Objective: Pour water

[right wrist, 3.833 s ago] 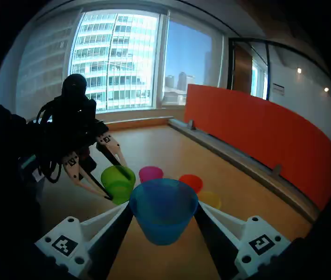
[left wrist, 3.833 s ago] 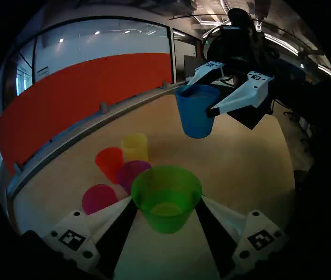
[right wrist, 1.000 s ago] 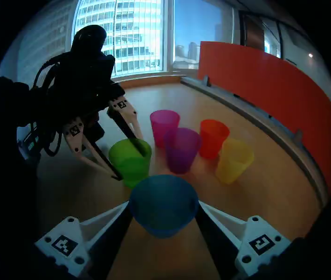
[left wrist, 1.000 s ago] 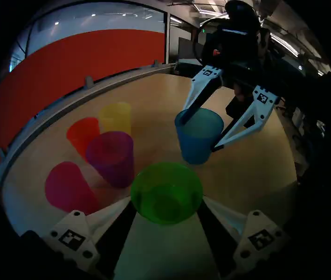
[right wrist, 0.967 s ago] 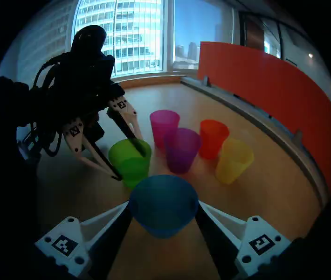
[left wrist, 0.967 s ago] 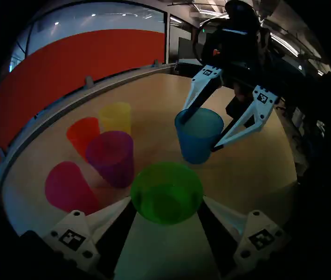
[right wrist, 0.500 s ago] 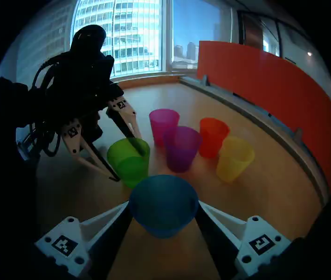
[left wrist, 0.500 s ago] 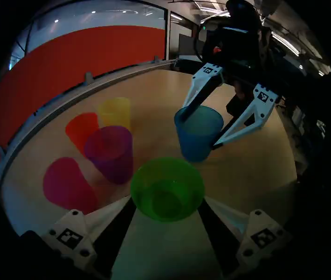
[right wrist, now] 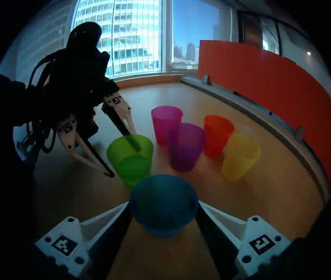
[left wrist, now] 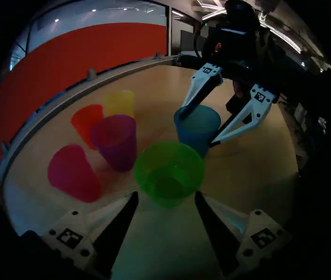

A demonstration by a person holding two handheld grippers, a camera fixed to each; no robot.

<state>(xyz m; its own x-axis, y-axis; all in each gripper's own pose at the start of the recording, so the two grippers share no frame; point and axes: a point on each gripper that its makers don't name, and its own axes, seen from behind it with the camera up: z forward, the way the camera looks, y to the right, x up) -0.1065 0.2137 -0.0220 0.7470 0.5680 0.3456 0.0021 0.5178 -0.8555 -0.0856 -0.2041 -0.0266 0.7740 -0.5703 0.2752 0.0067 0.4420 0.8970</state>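
Four coloured cups crowd the table beside the green cup, loose between the parted left gripper; the right gripper clamps the blue cup, contents unclear.

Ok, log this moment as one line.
left tool: open, flanking green cup standing on table | right tool: shut on blue cup, upright | pour: not under way

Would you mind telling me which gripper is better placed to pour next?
Probably the right gripper: it grips the blue cup, while the left gripper is open with the green cup standing free ahead.
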